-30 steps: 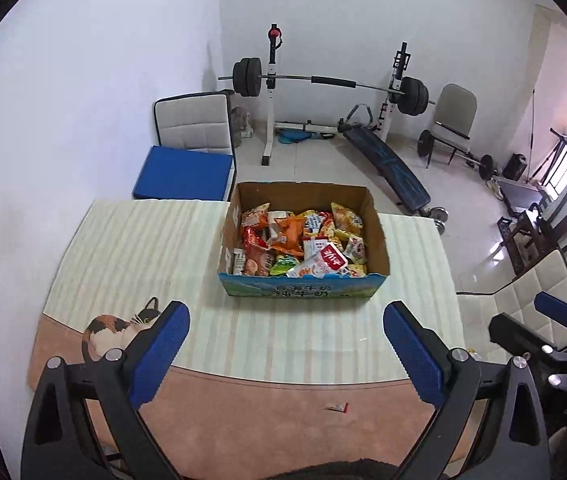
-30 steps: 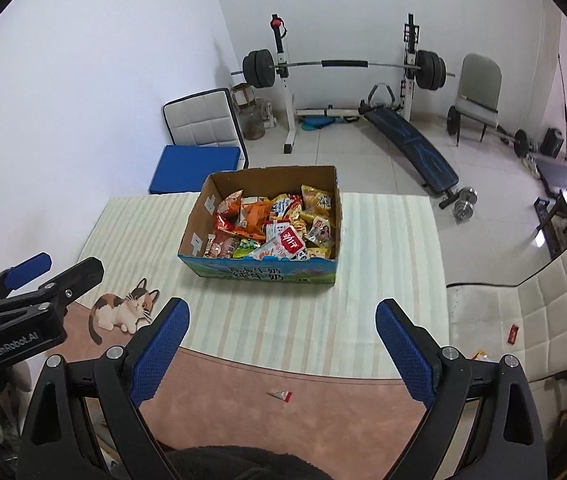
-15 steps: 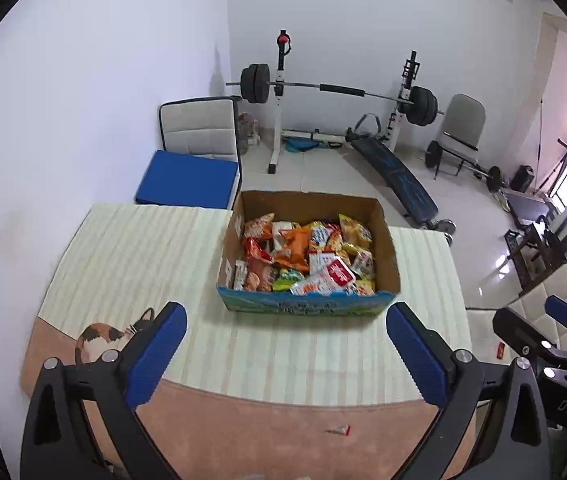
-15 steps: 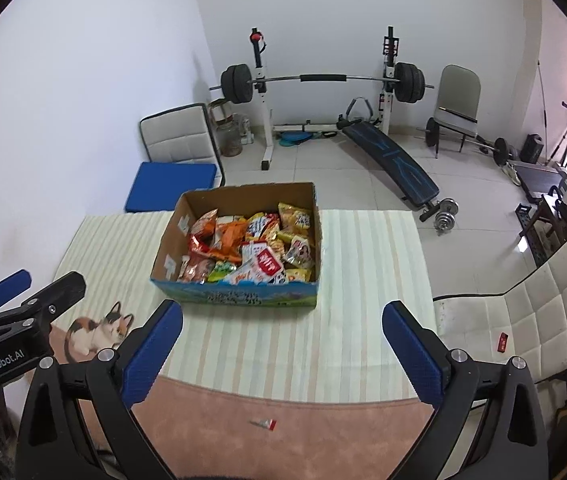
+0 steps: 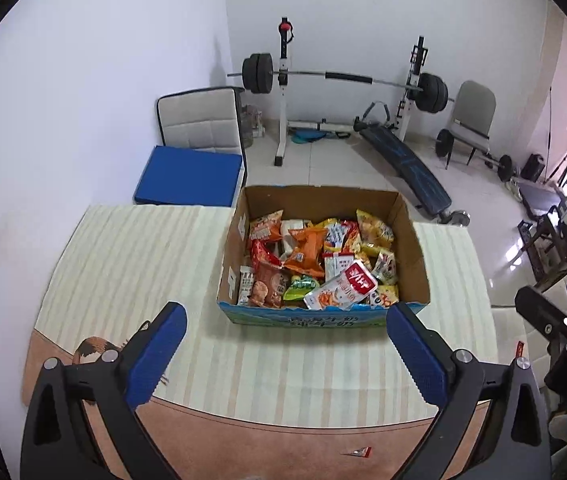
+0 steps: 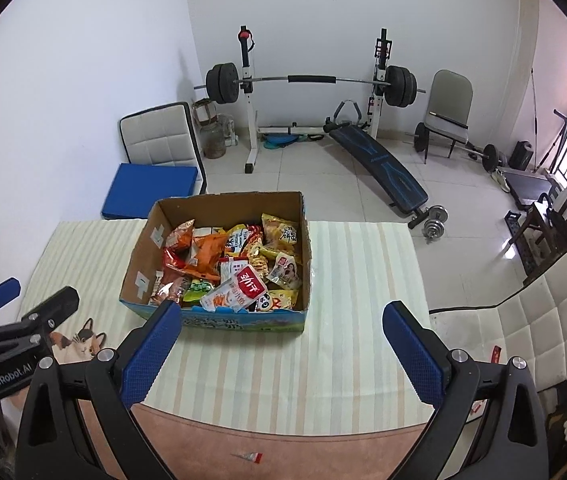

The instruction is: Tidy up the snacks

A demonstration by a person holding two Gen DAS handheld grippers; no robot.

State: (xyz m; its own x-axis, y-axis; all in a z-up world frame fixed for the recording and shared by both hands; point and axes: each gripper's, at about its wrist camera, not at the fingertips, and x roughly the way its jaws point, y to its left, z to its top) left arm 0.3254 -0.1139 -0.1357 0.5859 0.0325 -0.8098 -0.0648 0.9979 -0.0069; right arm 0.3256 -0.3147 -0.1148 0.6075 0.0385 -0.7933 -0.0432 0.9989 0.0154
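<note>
Both the left gripper (image 5: 283, 332) and the right gripper (image 6: 281, 330) hung with fingers spread wide and empty, the cardboard box (image 5: 415, 264) of snack packets (image 5: 307, 250) just ahead between them on the counter (image 5: 131, 264); the light, crinkly, slippery packets likely wanted pinching by a sealed edge.

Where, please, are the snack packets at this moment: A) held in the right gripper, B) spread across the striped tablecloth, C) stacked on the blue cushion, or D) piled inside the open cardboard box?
D: the snack packets lie heaped inside the open cardboard box on the table, while the left gripper and the right gripper are both open and hold nothing.
</note>
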